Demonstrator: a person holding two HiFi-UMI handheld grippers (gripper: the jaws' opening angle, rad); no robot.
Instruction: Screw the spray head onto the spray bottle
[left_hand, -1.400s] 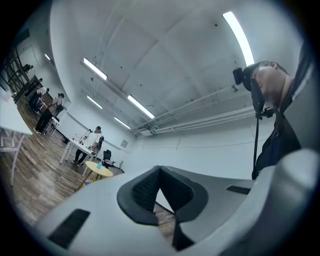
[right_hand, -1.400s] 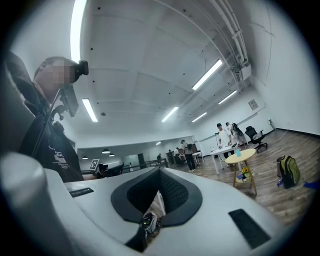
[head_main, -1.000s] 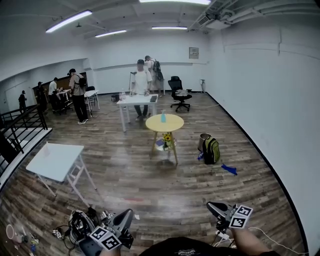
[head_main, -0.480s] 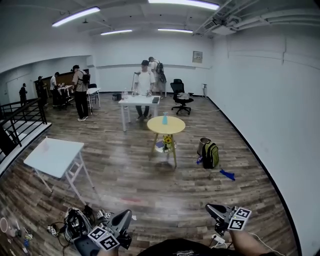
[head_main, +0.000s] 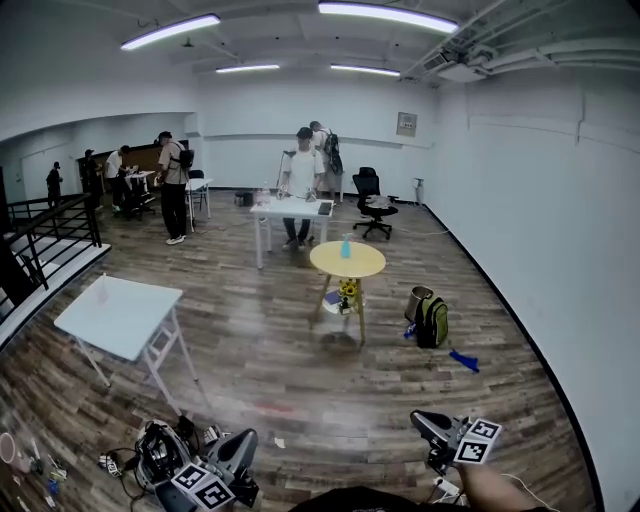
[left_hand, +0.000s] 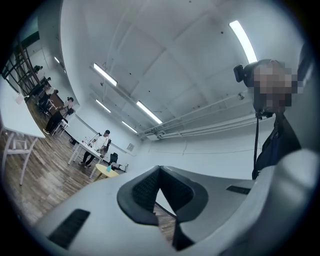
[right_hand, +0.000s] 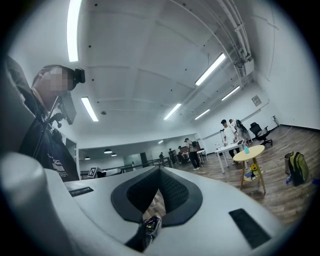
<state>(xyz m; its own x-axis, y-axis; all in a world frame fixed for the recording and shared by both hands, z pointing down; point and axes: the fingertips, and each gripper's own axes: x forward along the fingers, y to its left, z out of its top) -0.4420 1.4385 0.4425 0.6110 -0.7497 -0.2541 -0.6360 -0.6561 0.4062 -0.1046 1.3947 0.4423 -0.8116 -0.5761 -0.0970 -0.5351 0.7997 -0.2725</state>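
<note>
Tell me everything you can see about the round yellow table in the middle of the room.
The round yellow table stands upright on the wood-plank floor, far off, mid-room. Its top is a flat, plain yellow disc on slim, light, wooden-looking legs. A small blue bottle stands upright on the top, near the back edge. Between the legs, a low shelf holds yellow flowers and small items too distant to make out. Nothing else touches it.
</note>
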